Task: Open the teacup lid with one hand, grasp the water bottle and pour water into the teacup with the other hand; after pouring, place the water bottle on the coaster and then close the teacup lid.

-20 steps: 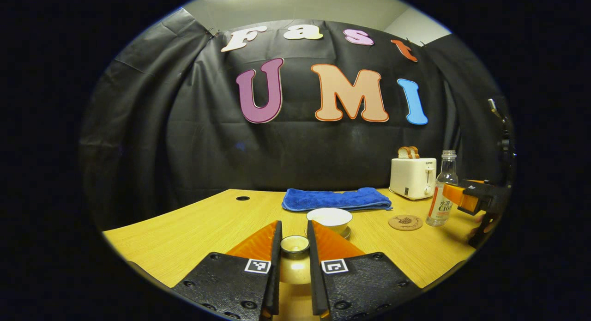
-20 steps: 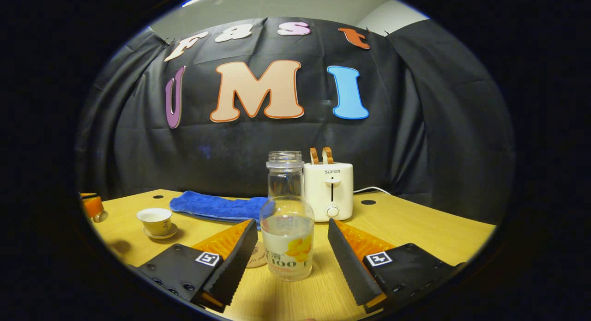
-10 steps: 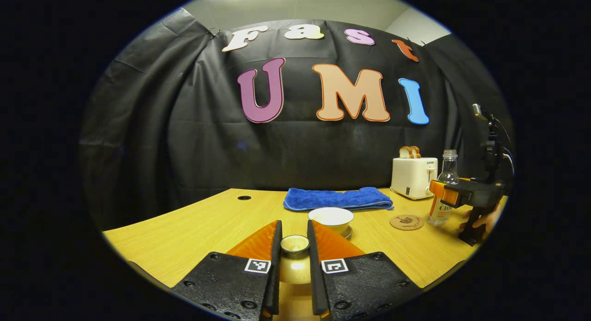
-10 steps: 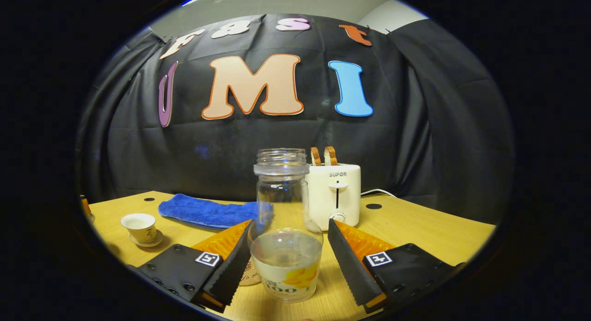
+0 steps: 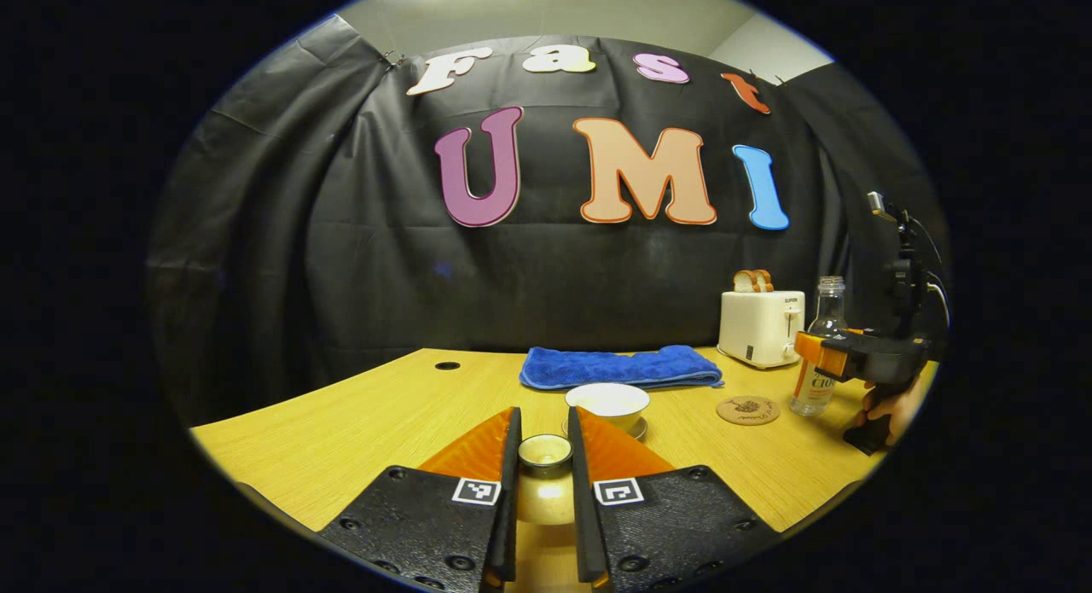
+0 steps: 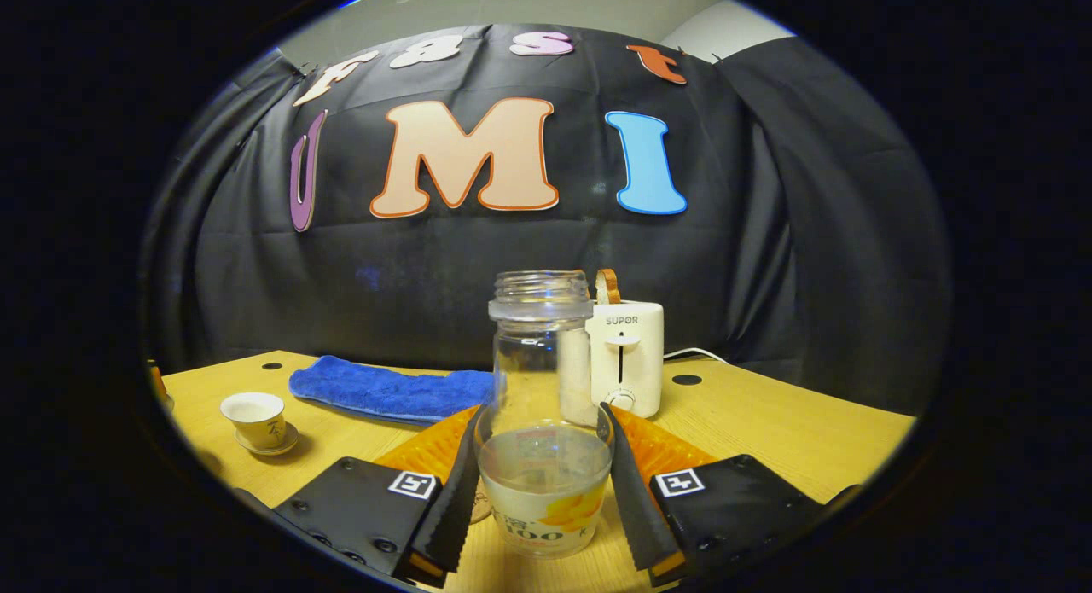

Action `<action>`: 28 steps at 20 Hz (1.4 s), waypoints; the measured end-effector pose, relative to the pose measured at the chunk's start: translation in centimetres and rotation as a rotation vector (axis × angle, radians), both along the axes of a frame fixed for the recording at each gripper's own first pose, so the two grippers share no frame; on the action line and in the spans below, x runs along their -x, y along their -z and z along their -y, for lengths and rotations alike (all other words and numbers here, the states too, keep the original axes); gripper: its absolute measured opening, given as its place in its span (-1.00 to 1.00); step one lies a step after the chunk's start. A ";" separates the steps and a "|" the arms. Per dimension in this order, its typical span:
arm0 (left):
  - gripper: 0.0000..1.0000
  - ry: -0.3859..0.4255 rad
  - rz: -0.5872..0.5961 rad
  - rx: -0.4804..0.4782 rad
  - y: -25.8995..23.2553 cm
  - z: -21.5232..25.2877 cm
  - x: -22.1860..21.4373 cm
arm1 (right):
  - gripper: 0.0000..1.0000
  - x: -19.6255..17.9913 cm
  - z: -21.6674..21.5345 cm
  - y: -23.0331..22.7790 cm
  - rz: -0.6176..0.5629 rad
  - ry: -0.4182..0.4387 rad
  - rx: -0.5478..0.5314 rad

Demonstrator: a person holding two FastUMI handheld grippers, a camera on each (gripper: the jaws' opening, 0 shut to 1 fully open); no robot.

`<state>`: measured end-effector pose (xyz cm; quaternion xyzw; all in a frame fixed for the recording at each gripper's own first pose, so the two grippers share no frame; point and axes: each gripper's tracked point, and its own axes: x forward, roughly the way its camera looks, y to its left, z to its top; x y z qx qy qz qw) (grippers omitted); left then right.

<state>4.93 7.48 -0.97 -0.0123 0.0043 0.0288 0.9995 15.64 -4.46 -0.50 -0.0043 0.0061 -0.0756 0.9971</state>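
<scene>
Wood table (image 6: 793, 431): right tool (image 6: 542, 491) now clamped on bottle (image 6: 543, 422); left tool (image 5: 543, 456) still grips lid (image 5: 544, 450).

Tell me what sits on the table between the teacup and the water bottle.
A round coaster lies between the teacup and water bottle, seen in the left gripper view.

Over the last second the right hand-held gripper (image 6: 542, 482) moves in on the water bottle (image 6: 543, 422), and its wide-apart fingers (image 6: 455, 499) close until both press the bottle's sides; in the left gripper view it now covers the bottle's label.
</scene>
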 end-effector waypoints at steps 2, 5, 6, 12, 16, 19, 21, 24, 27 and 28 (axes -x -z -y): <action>-0.49 0.000 0.002 0.000 0.0 0.1 0.0 | 0.54 0.3 -0.1 -0.1 0.001 0.010 0.002; -0.50 0.000 0.003 -0.002 -0.1 -0.1 -0.1 | 0.55 1.4 -1.5 0.1 -0.004 0.019 0.000; -0.50 -0.003 0.004 -0.002 0.0 -0.2 -0.2 | 0.56 2.2 -2.6 0.0 0.003 0.013 -0.003; -0.50 -0.025 0.003 -0.004 0.1 -2.4 -0.3 | 0.52 4.2 -12.1 -0.1 -0.018 -0.115 0.131; -0.50 -0.060 0.000 -0.003 0.2 -5.1 -0.3 | 0.52 1.5 -14.9 0.6 -0.122 -0.136 0.433; -0.51 -0.060 0.000 -0.003 0.3 -6.0 -0.4 | 0.51 0.0 -16.2 0.6 -0.145 -0.145 0.688; -0.51 -0.059 0.000 -0.002 0.4 -6.5 -0.5 | 0.53 -0.1 -17.7 1.2 -0.140 -0.176 0.829; -0.51 -0.065 -0.001 -0.002 0.4 -6.8 -0.4 | 0.52 -1.3 -19.2 2.1 -0.156 -0.214 0.984; -0.51 -0.071 -0.002 0.000 0.4 -7.2 -0.6 | 0.53 -1.9 -20.2 3.4 -0.175 -0.255 1.101; -0.51 -0.072 -0.002 0.002 0.4 -7.8 -0.5 | 0.53 -1.9 -20.5 3.7 -0.176 -0.259 1.138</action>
